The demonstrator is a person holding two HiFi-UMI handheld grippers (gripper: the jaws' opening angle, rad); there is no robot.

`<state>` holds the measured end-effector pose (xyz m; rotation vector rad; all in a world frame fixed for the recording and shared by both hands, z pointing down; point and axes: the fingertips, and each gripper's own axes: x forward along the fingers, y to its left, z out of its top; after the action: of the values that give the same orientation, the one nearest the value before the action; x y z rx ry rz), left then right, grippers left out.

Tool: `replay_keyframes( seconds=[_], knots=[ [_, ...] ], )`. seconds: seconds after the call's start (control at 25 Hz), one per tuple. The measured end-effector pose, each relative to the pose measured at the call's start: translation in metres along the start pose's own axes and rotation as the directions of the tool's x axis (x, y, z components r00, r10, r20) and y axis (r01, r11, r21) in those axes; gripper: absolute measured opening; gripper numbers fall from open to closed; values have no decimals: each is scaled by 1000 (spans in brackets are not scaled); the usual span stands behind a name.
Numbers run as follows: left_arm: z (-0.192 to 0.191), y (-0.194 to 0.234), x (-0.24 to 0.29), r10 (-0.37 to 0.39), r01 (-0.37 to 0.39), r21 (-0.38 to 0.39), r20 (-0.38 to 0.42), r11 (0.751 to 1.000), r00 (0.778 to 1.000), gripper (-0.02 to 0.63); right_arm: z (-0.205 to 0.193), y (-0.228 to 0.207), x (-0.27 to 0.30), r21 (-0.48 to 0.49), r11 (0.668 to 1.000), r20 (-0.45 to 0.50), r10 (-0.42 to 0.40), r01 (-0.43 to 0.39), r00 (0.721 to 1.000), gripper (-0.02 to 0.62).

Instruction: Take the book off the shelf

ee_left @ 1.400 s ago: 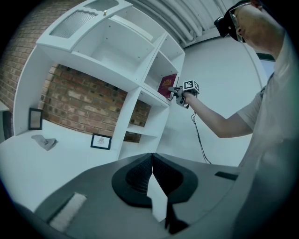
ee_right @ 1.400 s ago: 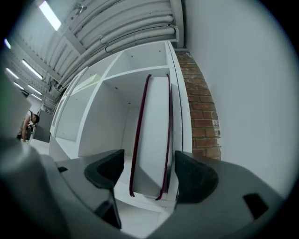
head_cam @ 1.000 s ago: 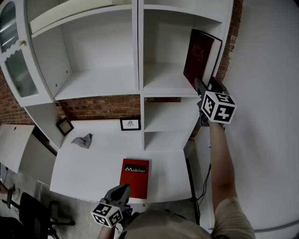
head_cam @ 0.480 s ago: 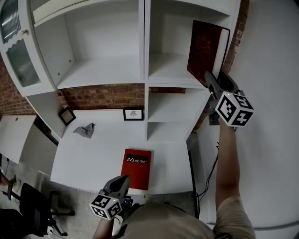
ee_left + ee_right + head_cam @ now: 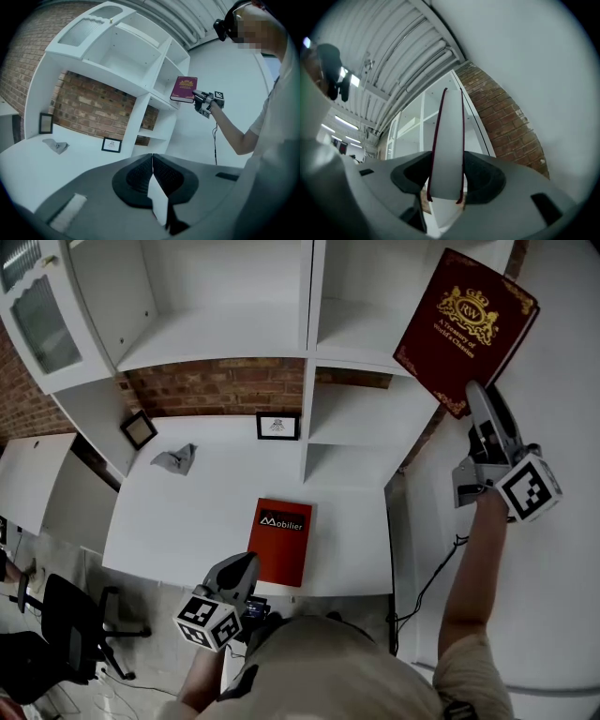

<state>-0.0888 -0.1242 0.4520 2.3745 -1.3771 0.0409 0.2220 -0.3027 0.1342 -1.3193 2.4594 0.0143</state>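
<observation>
Maroon book [image 5: 466, 324] now off the shelf [image 5: 358, 338], clamped in right tool [image 5: 476, 396]

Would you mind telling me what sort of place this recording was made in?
Probably a study or office: a white shelf unit over a desk, a black office chair, a brick wall.

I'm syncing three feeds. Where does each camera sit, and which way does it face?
Head view: on the head, looking steeply down at desk and shelf; left gripper, right gripper and right arm show.
Left gripper view: low by the desk, facing the shelf; its shut jaws and the raised right arm show.
Right gripper view: held high, facing up along the clamped maroon book toward the ceiling; only its jaws show.
Shared: head and left gripper views both show that book.
</observation>
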Motion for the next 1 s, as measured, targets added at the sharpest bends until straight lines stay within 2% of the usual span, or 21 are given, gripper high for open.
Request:
replay_keyframes(
  seconds=[0.24,0.32,0.48,0.64,0.8,1.0],
  knots=[
    [-4,5,0,15,-15,3,3,1000,1000,5,-40,2,-50,201,979,-40,43,-34,998,201],
    [-5,8,-2,23,-23,-1,3,1000,1000,5,-58,9,-61,275,960,-60,78,-59,995,199],
    [-5,10,-3,25,-25,-1,-2,1000,1000,5,-97,24,-79,427,901,-111,140,-80,984,193],
    [-8,8,-2,19,-19,-1,-11,1000,1000,5,-129,21,-102,469,883,-183,124,-25,975,192],
    [-13,3,0,6,-6,-4,-30,1000,1000,5,-145,15,-122,586,810,-164,123,-4,979,187],
    [-16,-6,4,-15,15,-1,-42,1000,999,5,-181,-6,-148,663,741,-209,51,103,977,187]
  ],
)
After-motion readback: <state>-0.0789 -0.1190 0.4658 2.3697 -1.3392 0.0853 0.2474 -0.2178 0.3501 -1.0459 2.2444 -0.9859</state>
